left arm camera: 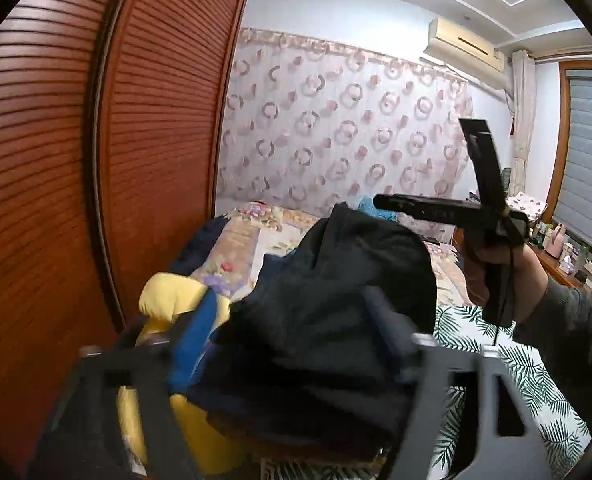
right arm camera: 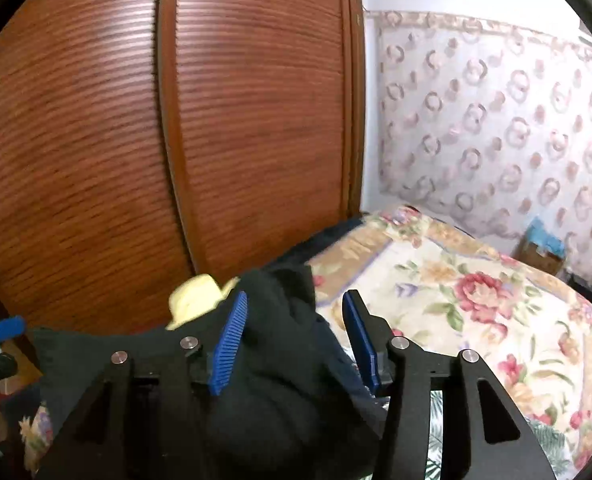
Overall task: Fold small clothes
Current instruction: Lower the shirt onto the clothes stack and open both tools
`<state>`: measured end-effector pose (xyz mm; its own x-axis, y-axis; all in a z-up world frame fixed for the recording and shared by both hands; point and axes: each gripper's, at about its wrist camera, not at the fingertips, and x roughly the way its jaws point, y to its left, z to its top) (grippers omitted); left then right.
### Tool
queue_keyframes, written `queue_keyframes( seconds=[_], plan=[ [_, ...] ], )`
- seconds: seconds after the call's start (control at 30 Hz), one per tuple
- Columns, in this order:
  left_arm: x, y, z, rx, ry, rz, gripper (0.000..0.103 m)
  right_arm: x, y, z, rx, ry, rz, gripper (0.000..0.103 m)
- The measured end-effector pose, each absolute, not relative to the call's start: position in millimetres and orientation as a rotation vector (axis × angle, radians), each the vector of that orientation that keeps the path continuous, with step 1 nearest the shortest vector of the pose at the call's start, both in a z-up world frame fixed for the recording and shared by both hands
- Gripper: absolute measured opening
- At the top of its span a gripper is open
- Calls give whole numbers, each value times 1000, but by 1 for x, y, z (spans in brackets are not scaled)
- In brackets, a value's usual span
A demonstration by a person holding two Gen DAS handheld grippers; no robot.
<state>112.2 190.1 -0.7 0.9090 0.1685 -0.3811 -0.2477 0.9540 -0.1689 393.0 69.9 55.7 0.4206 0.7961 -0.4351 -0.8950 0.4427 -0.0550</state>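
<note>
We see a dark, near-black crumpled cloth garment heaped on a soft yellow fabric piece at the flowered bedspread's edge. Our left gripper and right gripper stand open around it, pads apart from the cloth, beside the brown louvred wardrobe doors.

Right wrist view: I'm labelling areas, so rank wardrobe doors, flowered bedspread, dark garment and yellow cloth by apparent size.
1. Wardrobe doors
2. Flowered bedspread and dark garment: alike; the garment is nearer, so unsure
3. Yellow cloth
</note>
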Motion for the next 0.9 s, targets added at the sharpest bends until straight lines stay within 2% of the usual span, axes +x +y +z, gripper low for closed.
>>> queue_keyframes(
  seconds=[0.23, 0.37, 0.63, 0.9],
  plan=[
    [149, 185, -22, -175, 495, 221, 83, 374, 71, 24, -382, 439, 1179, 52],
    [163, 188, -47, -184, 578, 237, 83, 390, 83, 12, -394, 474, 1156, 52],
    [164, 190, -55, -209, 602, 253, 83, 426, 112, -6, -361, 508, 1132, 52],
    [164, 182, -51, -182, 600, 266, 83, 413, 96, -9, -349, 495, 1082, 52]
  ],
)
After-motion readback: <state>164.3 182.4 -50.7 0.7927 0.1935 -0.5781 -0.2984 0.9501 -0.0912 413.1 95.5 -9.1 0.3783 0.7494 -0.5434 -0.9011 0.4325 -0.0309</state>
